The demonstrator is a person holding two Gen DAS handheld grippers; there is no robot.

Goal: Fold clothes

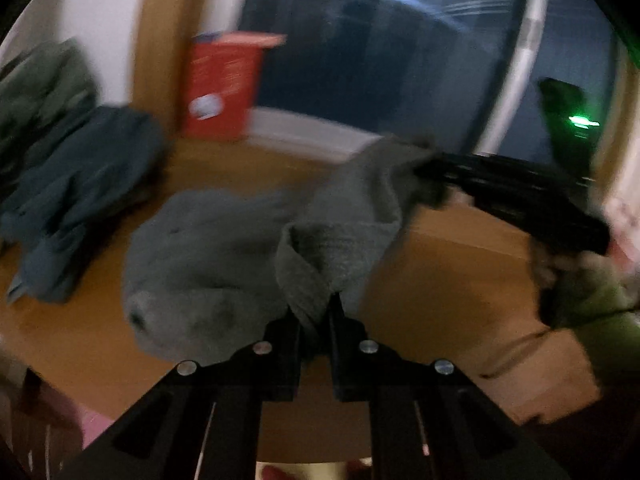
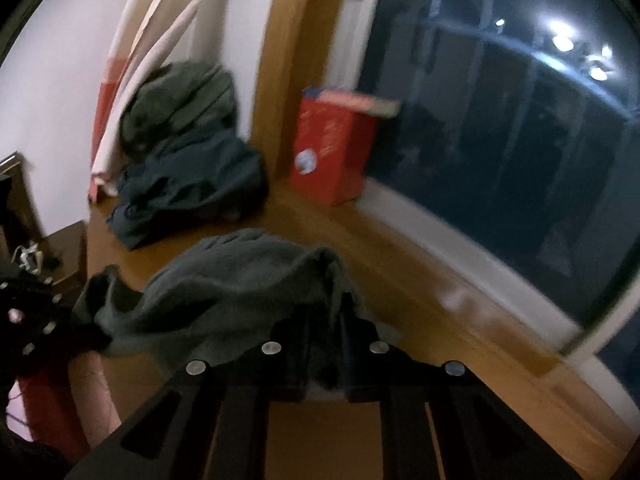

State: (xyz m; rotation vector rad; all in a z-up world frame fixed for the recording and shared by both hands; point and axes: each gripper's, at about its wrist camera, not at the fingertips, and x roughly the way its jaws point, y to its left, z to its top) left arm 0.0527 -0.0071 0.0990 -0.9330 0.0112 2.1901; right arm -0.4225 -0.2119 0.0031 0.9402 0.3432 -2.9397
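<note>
The grey garment [image 1: 248, 248] stretched lengthwise between left tongs [image 1: 316, 320] and right tongs [image 2: 326, 320], each clamped on an end.

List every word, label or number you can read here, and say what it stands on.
No text is legible.
Red box by the window: pale lines of print on its side, too blurred to read.
Same red box, round white sticker: blurred, unreadable.
Grey garment and the clothes pile: no print visible.

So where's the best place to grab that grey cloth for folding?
At its two top corners, from above, one per hand. The grey cloth already hangs between the left gripper and right gripper, both pinched on its edge, so it drapes flat.
</note>
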